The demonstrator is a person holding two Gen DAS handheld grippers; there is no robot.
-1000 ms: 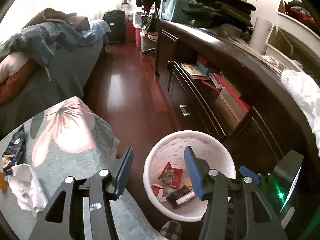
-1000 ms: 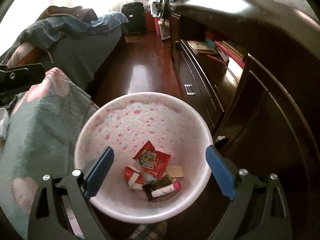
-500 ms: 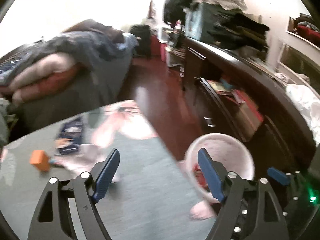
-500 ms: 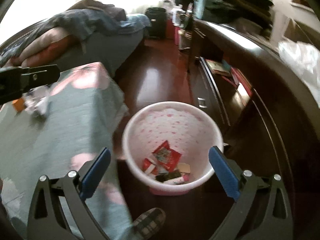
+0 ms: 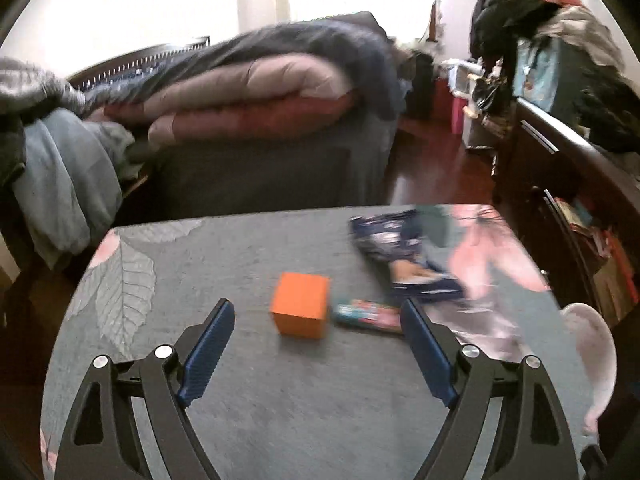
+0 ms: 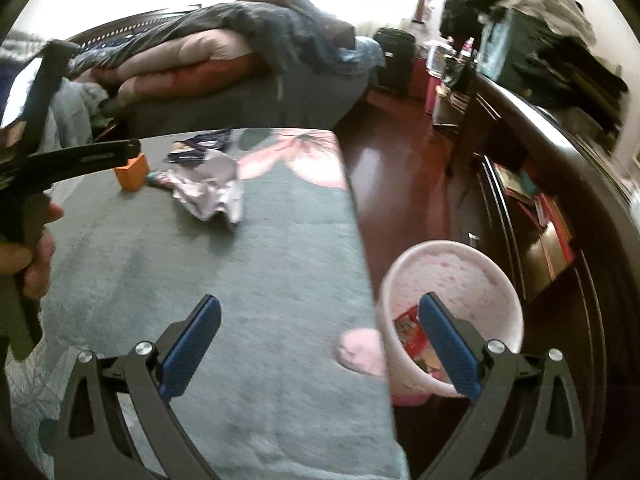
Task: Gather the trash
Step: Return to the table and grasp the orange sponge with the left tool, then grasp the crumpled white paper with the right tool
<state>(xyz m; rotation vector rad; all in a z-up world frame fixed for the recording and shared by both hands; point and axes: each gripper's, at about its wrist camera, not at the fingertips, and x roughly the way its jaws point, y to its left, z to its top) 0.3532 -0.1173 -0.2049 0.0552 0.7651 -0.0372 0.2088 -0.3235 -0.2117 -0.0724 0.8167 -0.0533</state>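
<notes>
Left gripper (image 5: 316, 344): jaws just spread wide, nothing between the pads; above the grey cloth-covered table (image 5: 280, 420), pointing at the orange box (image 5: 301, 310).
Right gripper (image 6: 320, 344): jaws released at full spread, empty; over the table's edge beside the pink bin (image 6: 452, 264).
Orange box: upright on the table, mid-surface.
Small wrapper (image 5: 366, 314): flat on the table, just beside the box, bin side.
Dark blue packet (image 5: 404, 258): on the table, beyond the wrapper.
Crumpled paper (image 6: 208, 194): on the table, near the box.
Bin: on the floor just off the table's edge, wrappers (image 6: 410, 330) inside.
</notes>
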